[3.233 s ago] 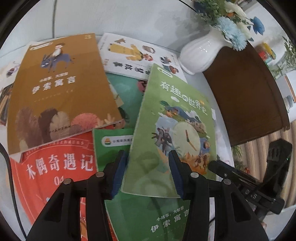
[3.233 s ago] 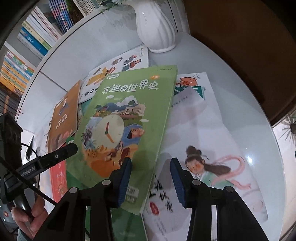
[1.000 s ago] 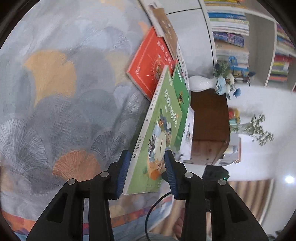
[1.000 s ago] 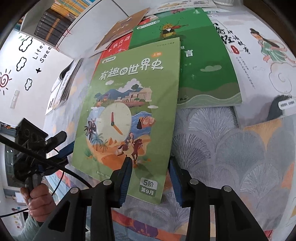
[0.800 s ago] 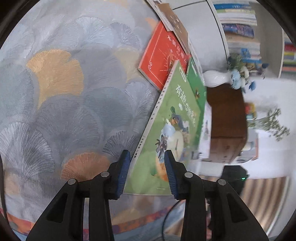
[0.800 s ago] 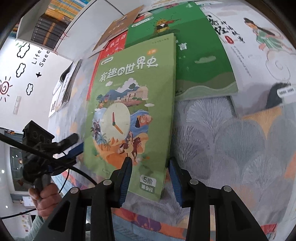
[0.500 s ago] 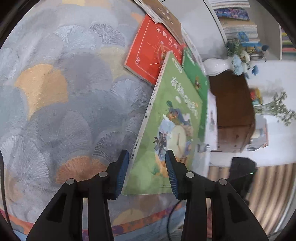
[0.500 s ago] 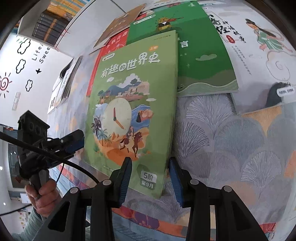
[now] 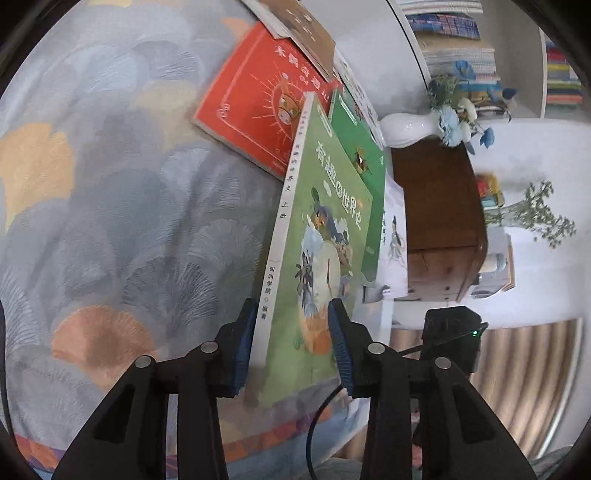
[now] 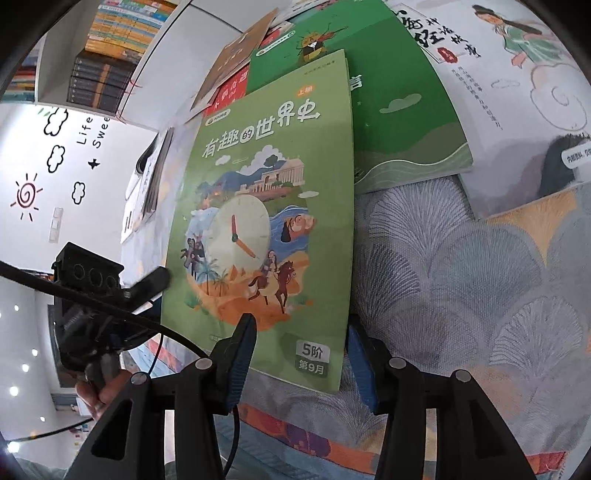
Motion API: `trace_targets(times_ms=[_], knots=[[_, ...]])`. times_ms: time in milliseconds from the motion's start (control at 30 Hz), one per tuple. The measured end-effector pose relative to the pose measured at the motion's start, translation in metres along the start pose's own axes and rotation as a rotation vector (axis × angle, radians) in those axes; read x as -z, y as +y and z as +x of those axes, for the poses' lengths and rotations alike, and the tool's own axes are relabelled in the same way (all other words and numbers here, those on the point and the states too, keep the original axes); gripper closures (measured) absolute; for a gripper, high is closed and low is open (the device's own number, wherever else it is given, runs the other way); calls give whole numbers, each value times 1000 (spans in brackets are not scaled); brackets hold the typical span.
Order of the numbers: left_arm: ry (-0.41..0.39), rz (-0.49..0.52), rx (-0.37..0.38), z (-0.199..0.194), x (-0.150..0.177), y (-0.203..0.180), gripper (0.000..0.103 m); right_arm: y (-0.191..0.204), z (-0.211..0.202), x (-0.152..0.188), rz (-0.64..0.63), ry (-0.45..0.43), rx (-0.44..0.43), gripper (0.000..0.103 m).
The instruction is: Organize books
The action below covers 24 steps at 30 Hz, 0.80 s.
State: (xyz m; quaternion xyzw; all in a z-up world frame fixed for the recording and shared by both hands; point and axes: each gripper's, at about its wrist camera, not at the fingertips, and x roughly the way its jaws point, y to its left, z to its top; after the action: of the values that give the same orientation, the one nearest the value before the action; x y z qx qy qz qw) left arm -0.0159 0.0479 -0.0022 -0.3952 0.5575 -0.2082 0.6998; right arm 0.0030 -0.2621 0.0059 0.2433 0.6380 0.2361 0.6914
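Blue pads (image 10: 240,343) of the right gripper (image 10: 299,332) have just been spreading: half a second ago they pinched the lower corner of the light green world-history book (image 10: 266,221). Now the corner still lies between them, but the outer pad stands just off the book's open edge. I read this gripper as released. The left gripper (image 9: 291,332) has been closing a little. One pad sits against the white spine, the other on the cover near the orange artwork, so it is grasping the book at its spine side. From the right wrist view, one of its black fingers lies across the book's left edge, with the person's hand (image 10: 99,391) below it.

The book itself hangs tilted above the fan-patterned tablecloth (image 10: 461,277), near the table's front edge. Its far end reaches over the dark green fable book (image 10: 399,110) and the red book (image 9: 258,103). About three seconds ago it lay on the heap beside the white vase (image 9: 406,125); it is now pulled clear of that heap.

The other books are spread where they were: the brown-covered book (image 9: 303,26) at the far end and the white book with a robed figure (image 10: 517,74) to the right. The change looks like a handover to the left side alone, so the book probably still has to be set down squarely. With only one edge pinched, it could sag or swing.
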Motion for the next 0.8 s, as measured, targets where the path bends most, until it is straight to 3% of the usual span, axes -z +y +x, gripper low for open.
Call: trace_targets(times_ms=[100,200,633,767,800], knots=[[1,-23,40,-2,-4,0,83,-7,-3,-4,35,26,-34,56],[19,-92,155,0,-9,3,83,-21,-9,-5,98,40,-90,55],[92,-251,428,17,-7,-9,83,-72,-29,3,252,-18,-236,50],[112,-256,442,20,-10,-14,83,-71,-18,-7,270,-41,-337,33],[125,-263,452,22,-10,-14,83,-70,-15,-11,279,-56,-371,33]])
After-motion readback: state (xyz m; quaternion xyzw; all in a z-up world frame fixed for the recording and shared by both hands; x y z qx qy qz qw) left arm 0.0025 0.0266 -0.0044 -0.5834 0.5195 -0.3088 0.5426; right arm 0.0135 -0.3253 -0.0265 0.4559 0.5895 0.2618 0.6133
